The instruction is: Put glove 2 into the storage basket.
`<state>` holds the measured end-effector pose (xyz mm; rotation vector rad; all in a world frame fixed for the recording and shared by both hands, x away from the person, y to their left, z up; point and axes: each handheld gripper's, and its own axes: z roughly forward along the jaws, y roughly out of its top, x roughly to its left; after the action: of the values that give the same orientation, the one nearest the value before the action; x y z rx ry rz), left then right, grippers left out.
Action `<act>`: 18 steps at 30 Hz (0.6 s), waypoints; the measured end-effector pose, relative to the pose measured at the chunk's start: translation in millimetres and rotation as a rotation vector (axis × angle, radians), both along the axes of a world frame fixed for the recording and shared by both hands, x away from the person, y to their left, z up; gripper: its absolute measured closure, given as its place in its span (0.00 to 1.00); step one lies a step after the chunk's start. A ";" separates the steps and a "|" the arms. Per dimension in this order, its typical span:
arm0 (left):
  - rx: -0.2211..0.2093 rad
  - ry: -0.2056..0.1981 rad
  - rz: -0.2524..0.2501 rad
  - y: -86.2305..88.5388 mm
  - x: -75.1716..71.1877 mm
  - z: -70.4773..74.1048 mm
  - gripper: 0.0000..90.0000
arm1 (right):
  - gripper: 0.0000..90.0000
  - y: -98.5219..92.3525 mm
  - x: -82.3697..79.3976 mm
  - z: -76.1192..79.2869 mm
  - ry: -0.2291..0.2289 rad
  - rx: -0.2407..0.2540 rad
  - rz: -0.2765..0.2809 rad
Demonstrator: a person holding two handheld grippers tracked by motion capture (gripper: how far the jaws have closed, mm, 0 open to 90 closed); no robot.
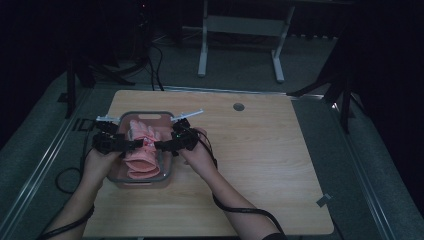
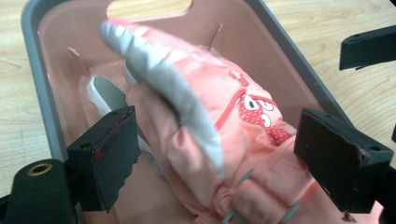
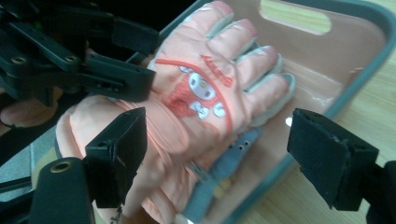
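In the high view, a pink glove (image 1: 142,150) was seen lying in a pink tray (image 1: 165,176) with a grey rim, which stood on the left half of a wooden table (image 1: 260,165). One tray and one table were counted. The left gripper (image 1: 136,144) was held at the glove's left side and the right gripper (image 1: 159,145) at its right side, both over the tray; two grippers were counted, one in each hand. How many gloves lay in the pile could not be told from there.

In the left gripper view, the glove (image 2: 205,121) was shown padded and pale pink, with grey edging along the fingers, a red and white cartoon patch on its back and a gathered cuff with grey loops. A second, pale grey-white piece (image 2: 105,95) was seen beneath it against the tray wall (image 2: 42,84). The jaws were spread wide, one at each side of the glove, and no pad was seen pressing on it.

In the right gripper view, the glove (image 3: 205,88) was seen back up with four fingers and a thumb spread toward the tray's handle slot, and a grey strap (image 3: 219,172) trailed from its cuff. The right gripper's jaws were spread well apart, with nothing pinched. The left gripper (image 3: 135,60) was seen beyond, at the glove's far edge.
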<state>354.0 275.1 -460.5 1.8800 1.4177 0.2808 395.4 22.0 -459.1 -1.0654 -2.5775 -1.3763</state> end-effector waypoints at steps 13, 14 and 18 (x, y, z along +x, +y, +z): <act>0.009 -0.164 -0.092 -37.7 -28.1 22.9 0.16 | 0.21 -27.2 -4.5 -1.7 0.003 0.026 0.004; 0.009 -0.174 -0.111 -43.9 -31.2 24.0 0.16 | 0.21 -29.6 -5.3 -1.6 -0.001 0.026 0.003; -0.005 -0.201 -0.197 -69.6 -41.3 27.6 0.16 | 0.21 -37.7 -7.2 -0.9 -0.014 0.027 0.005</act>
<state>312.8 205.5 -432.9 1.9119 1.0911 0.3574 388.2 -15.7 -459.9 -1.0491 -2.5610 -1.4184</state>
